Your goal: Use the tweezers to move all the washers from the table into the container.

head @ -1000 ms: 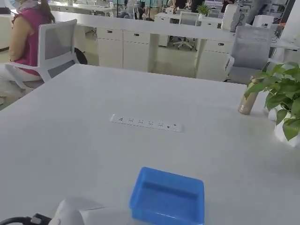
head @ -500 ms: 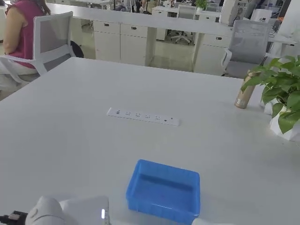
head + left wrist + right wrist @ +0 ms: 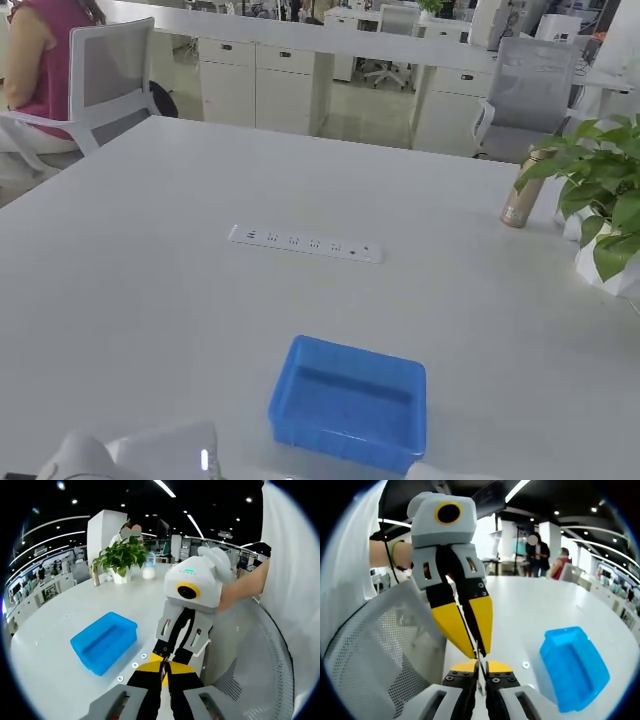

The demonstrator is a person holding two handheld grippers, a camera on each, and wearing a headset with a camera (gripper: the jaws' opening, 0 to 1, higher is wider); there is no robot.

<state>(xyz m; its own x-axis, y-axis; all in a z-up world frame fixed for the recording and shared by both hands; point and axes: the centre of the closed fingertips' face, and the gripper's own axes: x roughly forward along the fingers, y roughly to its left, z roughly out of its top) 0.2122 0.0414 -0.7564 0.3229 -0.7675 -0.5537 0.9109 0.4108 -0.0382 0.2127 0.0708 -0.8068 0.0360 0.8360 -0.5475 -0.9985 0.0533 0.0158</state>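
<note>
Left tongs (image 3: 477, 649): in the right gripper view we see the yellow tips drawn together to a point, pinching the upper end of a thin metal strip.
Right tongs (image 3: 480, 666): closed on the lower part of that strip. The two pairs stand tip to tip.
Tweezers (image 3: 479, 677): we take the strip for these. Their long axis runs in line with both tongs, from one pair to the other. We cannot make out which end is the working one.
Washers (image 3: 144, 656): small rings lying flat on the worktop (image 3: 200, 320), in a loose row near its edge, between the tongs and the container.
Container (image 3: 111, 654): a blue open tray, just beyond the washers. We cannot tell if anything lies in it.
Key relation: in the left gripper view the washers lie down and to the left of the meeting tips, near them. In the right gripper view one lies to the right, toward the tray. Neither pair is clearly nearer.
Next move, as we judge it: one pair must let go before the tweezers can swing down to a washer.
Around: a power strip (image 3: 303, 245), a bottle (image 3: 518, 200) and a plant (image 3: 600, 190), all well beyond the tray.
In the way: a mesh chair (image 3: 245, 650) sits close behind the tongs. Nothing lies between the tips and the washers.
</note>
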